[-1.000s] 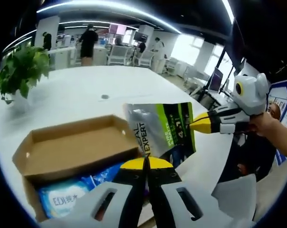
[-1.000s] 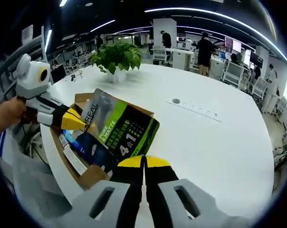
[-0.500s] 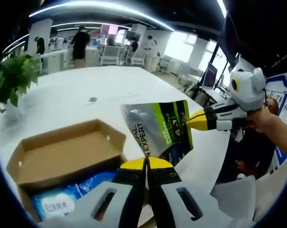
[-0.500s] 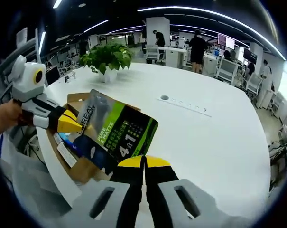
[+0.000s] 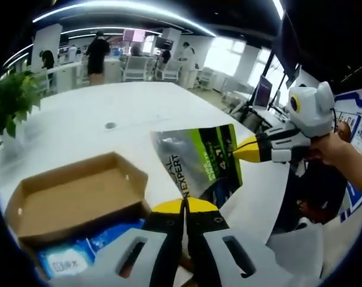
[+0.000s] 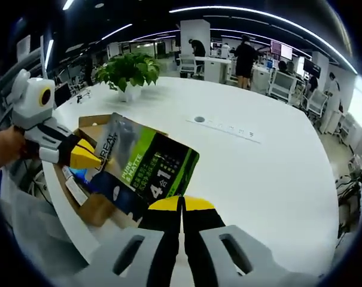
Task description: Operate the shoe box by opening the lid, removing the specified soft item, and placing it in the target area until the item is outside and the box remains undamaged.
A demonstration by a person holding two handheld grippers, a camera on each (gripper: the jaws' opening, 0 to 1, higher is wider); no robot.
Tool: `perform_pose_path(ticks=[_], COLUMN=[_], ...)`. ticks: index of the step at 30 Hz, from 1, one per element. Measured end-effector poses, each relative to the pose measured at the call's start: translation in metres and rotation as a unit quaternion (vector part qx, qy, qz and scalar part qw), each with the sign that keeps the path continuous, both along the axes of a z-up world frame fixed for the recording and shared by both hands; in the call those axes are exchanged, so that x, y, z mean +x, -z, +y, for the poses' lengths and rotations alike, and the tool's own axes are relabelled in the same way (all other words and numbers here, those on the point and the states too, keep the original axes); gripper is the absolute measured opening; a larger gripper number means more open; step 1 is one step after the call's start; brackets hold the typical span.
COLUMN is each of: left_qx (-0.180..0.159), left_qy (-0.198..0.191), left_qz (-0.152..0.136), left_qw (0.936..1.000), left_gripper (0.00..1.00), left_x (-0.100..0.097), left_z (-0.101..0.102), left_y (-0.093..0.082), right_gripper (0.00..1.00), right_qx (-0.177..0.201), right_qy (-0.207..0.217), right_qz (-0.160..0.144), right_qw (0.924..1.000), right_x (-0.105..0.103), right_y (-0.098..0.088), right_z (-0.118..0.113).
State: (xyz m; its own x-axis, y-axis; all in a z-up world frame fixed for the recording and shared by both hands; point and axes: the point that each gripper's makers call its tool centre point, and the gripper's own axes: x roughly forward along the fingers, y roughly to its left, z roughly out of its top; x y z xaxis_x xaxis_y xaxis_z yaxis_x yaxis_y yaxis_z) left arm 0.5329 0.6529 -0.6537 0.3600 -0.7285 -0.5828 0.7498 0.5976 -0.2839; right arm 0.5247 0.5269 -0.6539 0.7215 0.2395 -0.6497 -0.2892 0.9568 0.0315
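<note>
Holding the pouch (image 5: pixel 200 161) up over the open box (image 5: pixel 79 200), I had both sets of jaws clenched on it: my left gripper (image 5: pixel 185 207) pinched one edge, my right gripper (image 6: pixel 181 205) another. The pouch was a flat foil sachet, silver, green and dark blue, glossy and printed. I judged it light, limp and slippery, likely to fold or slide if gripped mid-panel, so the sealed edges and corners were the places to hold. It hung clear of the box, above the white bench (image 6: pixel 270 173). The box was plain brown cardboard, thin-walled, its lid tipped back, easily creased. Soft blue packets (image 5: pixel 67 260) lay inside it. A leafy potted plant (image 6: pixel 128 70) stood well apart on the smooth bench.
</note>
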Motion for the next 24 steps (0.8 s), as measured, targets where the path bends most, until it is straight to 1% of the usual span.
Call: perform_pose_path(ticks=[6,15,21,24], left_qx=[0.009,0.042,0.073,0.08], left_qy=[0.006,0.028,0.049,0.053], left_qz=[0.0,-0.004,-0.009,-0.009], left_qw=[0.9999,0.9987,0.9961,0.9953], left_gripper=[0.0,0.0,0.0,0.0], left_x=[0.002,0.004,0.006,0.007], left_z=[-0.008,-0.019,-0.026,-0.028], left_y=[0.006,0.022,0.036,0.041], right_gripper=[0.0,0.0,0.0,0.0], right_qx=[-0.001,-0.001,-0.005,-0.006], right_qy=[0.005,0.012,0.013,0.014], right_qz=[0.003,0.023,0.034,0.038], right_qw=[1.0,0.9997,0.9993,0.9992], right_x=[0.001,0.001,0.003,0.003], right_y=[0.005,0.028,0.043,0.048], right_z=[-0.007,-0.016,-0.022,-0.024])
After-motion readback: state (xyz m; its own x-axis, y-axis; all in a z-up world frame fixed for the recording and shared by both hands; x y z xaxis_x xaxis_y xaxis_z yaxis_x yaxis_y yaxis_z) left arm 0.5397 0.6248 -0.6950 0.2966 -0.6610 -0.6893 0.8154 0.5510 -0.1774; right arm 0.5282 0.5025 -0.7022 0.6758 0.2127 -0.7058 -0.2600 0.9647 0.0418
